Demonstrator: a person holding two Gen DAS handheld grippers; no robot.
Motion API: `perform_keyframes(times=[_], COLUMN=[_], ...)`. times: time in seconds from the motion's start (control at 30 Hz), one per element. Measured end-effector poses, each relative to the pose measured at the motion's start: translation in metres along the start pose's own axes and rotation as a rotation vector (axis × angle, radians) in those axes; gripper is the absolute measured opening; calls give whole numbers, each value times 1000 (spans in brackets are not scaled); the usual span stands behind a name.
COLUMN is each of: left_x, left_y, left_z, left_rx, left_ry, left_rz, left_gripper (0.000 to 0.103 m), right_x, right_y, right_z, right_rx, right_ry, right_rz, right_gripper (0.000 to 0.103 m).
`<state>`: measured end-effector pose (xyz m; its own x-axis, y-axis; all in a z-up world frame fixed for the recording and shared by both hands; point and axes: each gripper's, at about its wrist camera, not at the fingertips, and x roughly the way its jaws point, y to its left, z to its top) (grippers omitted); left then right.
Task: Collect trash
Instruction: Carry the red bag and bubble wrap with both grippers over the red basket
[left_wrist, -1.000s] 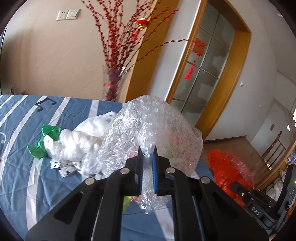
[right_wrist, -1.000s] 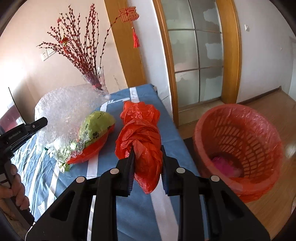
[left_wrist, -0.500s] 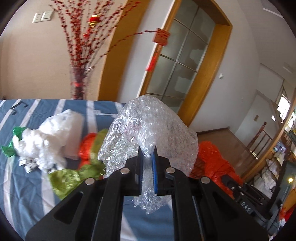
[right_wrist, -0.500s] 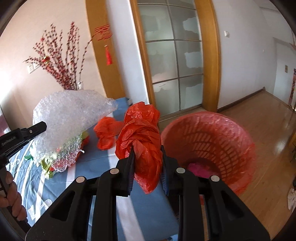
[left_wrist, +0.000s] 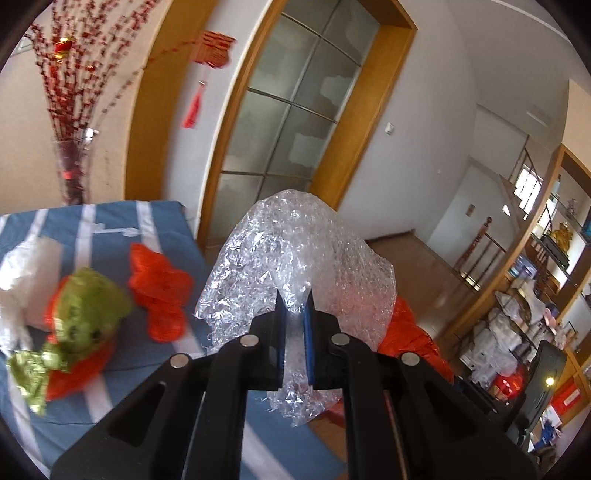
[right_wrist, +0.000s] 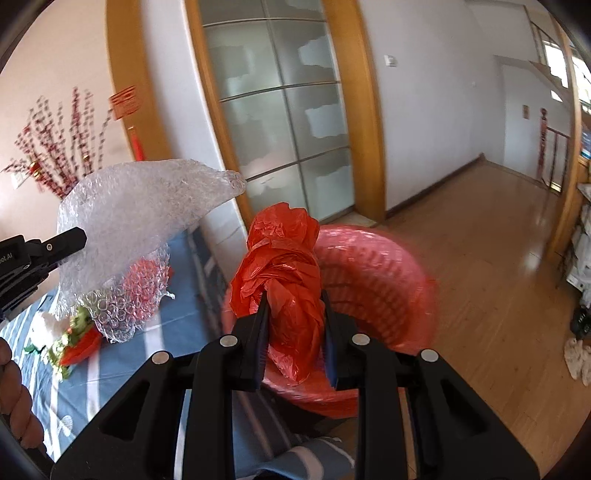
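Above the blue striped tablecloth (left_wrist: 110, 369), the left gripper (left_wrist: 294, 314) pinches a crumpled clear bubble-wrap sheet (left_wrist: 295, 258) by its lower fold. At twelve o'clock from the right gripper (right_wrist: 295, 314), clamped in it, a scrunched red plastic bag (right_wrist: 284, 258) hangs before the red mesh basket (right_wrist: 388, 280). Both seem light, soft and slippery; bunched folds probably hold best.

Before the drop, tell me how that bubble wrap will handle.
Likely very light: the left claw holds the whole bubble wrap by one pinched fold. Probably floppy, since its tail droops below the claw. It may drift rather than drop straight.
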<state>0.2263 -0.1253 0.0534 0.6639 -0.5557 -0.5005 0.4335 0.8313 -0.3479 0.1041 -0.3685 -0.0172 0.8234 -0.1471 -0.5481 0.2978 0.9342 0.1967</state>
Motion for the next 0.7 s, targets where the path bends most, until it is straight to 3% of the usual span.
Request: perform_keyframes(times=[0.4,0.7], left_x=[71,115], left_y=[-39,-50], left_z=[-11,-30], left_rx=[-4,19], left_ry=[100,159], left_rz=[-57,-31], left_gripper=[10,10], right_x=[12,22], right_y=[-41,-51], right_z=[4,5], right_rx=[49,40], right_ry=[-1,-4], right_rz=[-71,-112], right_gripper=[25,25])
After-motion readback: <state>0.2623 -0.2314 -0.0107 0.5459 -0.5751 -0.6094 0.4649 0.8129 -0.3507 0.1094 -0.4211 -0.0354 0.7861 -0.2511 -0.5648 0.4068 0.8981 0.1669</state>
